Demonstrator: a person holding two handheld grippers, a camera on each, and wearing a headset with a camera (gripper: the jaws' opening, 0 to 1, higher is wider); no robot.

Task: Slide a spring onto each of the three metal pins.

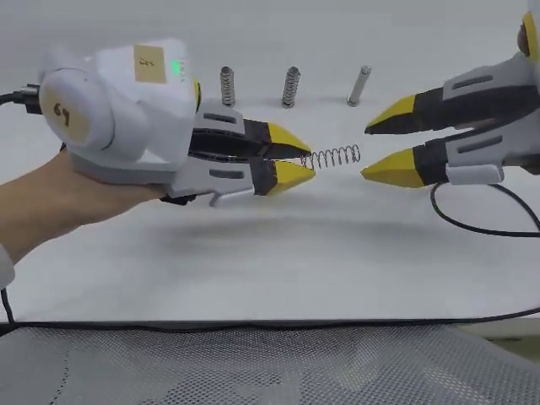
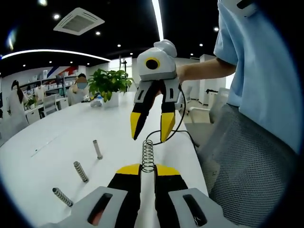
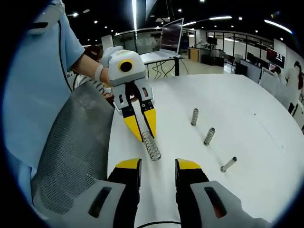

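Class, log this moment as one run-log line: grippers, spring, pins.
left gripper: shut on coiled steel spring, held level | right gripper: open, facing spring's free end | spring-covered metal pins: two | bare silver metal pin: unfilled

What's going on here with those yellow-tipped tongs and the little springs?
A person is working at a white table with a handheld gripper in each hand. The left gripper is shut on one end of a loose spring, pointing it toward the open right gripper. Behind them stand three metal pins: the left pin and middle pin already wear springs, and the right pin is bare.
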